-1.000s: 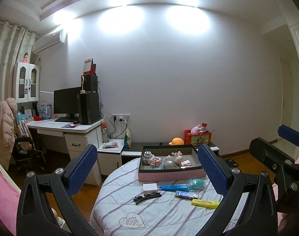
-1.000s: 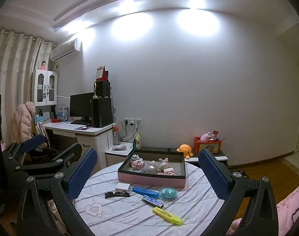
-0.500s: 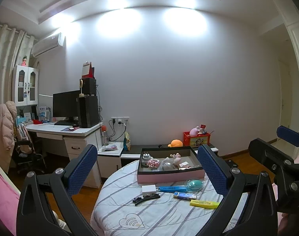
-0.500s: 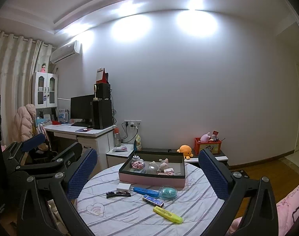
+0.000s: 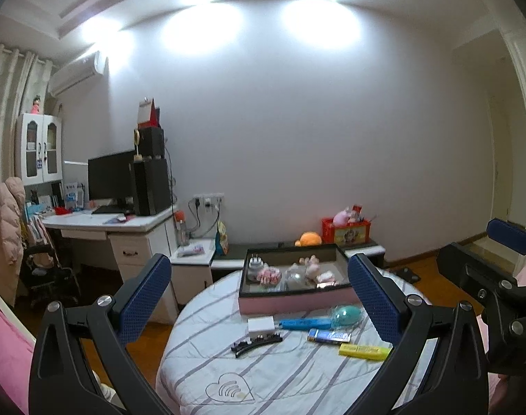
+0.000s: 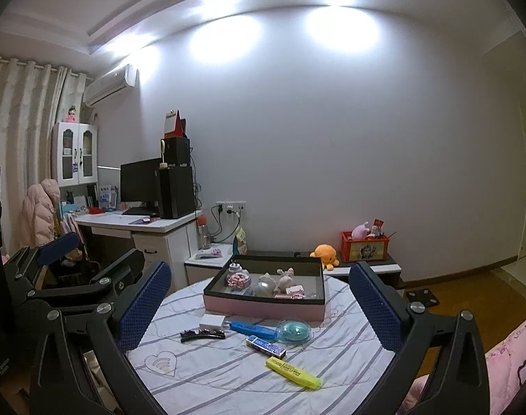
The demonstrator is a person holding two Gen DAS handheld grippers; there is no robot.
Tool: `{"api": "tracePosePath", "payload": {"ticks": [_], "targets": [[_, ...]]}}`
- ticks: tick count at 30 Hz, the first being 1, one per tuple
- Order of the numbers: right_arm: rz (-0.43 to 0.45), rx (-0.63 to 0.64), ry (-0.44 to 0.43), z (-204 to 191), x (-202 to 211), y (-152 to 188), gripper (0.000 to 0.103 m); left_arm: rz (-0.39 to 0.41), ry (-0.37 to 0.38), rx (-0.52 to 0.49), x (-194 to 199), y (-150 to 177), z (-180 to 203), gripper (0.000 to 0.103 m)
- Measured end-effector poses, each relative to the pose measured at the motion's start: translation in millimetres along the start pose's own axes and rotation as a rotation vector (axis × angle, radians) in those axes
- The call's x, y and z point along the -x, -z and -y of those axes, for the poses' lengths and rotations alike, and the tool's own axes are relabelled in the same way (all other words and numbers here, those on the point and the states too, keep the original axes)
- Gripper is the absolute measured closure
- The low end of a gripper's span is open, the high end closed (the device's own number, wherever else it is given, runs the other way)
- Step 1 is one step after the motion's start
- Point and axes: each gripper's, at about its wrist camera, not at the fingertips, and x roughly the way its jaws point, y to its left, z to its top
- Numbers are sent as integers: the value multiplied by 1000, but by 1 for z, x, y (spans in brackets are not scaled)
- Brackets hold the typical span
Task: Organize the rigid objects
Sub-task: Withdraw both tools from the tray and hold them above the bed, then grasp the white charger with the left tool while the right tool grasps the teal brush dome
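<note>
Left gripper (image 5: 259, 297) and right gripper (image 6: 259, 304): fingers spread, nothing held. Yellow highlighter (image 6: 293, 372) is seen at lower centre on the table (image 6: 207, 377), pink tray (image 6: 263, 306) behind.

Tray (image 6: 263, 306) at table's (image 6: 207, 377) far side; charger (image 6: 212, 321), clip (image 6: 202, 334), highlighter (image 6: 293, 372) before it.

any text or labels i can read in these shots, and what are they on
None reads clearly.
yellow highlighter: dark print along its side, too blurred to read.
small blue box: printed label, too small to read.
red box by the wall: a picture, no legible words.
tablecloth: a stitched heart sign with curved lines, no letters.
</note>
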Motion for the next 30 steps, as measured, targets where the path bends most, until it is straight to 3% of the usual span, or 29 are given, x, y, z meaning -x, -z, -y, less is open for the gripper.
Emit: {"api": "tracePosePath", "payload": {"ticks": [5,8,11,16,23,30], "targets": [[-72,-14,-1,7,-31,16,0,-92,18,-6,-37,19,0,0],[-141,-31,-3,14,-59,30,0,-202,48,-3,-72,40,-1,0],[-245,-64,-11,25,-93,50,0,-309,58,3,-108,64,-4,0],[-408,-139,11,50,-147,87,0,-422,14,14,-155,96,-16,0],[-568,-182,62,75,-209,122,0,-531,-3,23,-201,123,-31,0],[-711,-163,87,85,-265,143,0,-583,7,19,-232,136,-29,0]]}}
